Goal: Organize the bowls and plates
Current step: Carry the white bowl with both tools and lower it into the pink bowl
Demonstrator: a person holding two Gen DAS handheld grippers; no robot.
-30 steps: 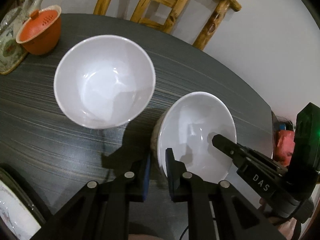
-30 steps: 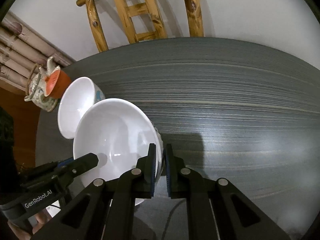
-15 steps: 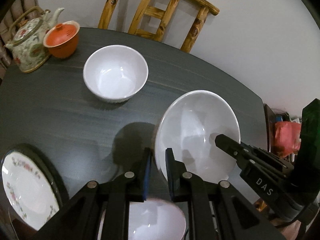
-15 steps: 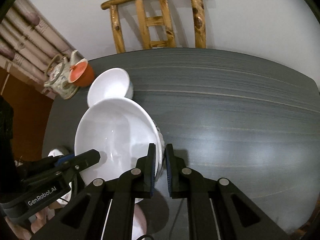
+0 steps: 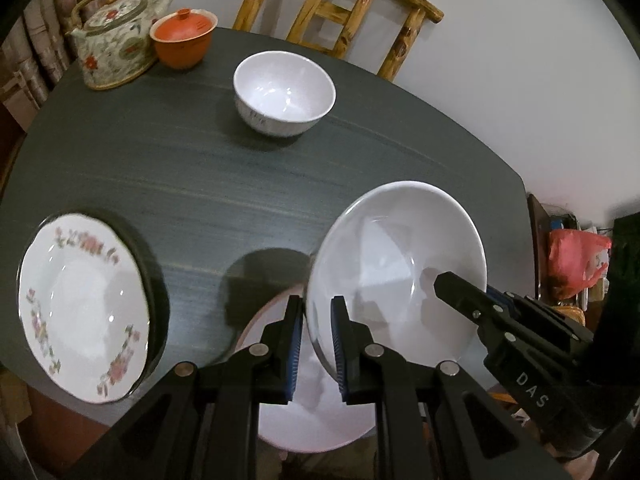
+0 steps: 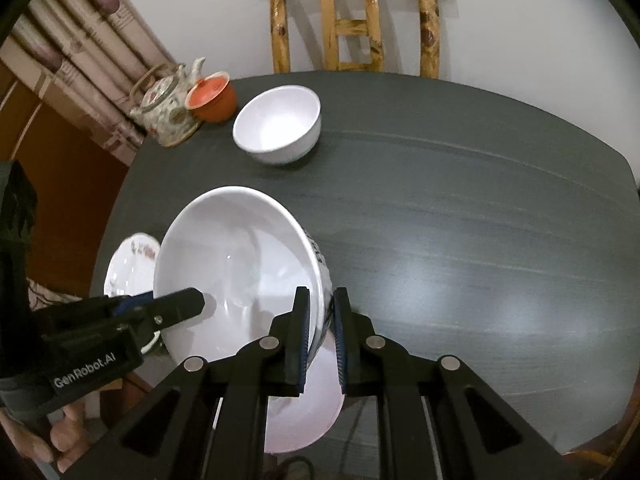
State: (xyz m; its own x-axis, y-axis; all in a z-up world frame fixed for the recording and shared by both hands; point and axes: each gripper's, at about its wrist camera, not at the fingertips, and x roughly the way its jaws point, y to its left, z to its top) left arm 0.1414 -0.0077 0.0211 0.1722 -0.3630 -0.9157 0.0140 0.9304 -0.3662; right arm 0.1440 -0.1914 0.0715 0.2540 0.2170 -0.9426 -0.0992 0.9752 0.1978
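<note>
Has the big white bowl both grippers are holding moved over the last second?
Yes. The big white bowl has been pulled back toward the person, away from the small white bowl and the teapot, and now hangs above another white dish.

large bowl (image 5: pixel 396 264) raised, small bowl (image 5: pixel 284 94) farther

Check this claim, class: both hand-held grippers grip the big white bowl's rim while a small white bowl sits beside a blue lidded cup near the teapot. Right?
Not quite. The lidded cup is orange, not blue, as the left wrist view shows. The rest holds: the left hand-held gripper and right hand-held gripper grip the big bowl, and the small bowl sits near the teapot.
</note>
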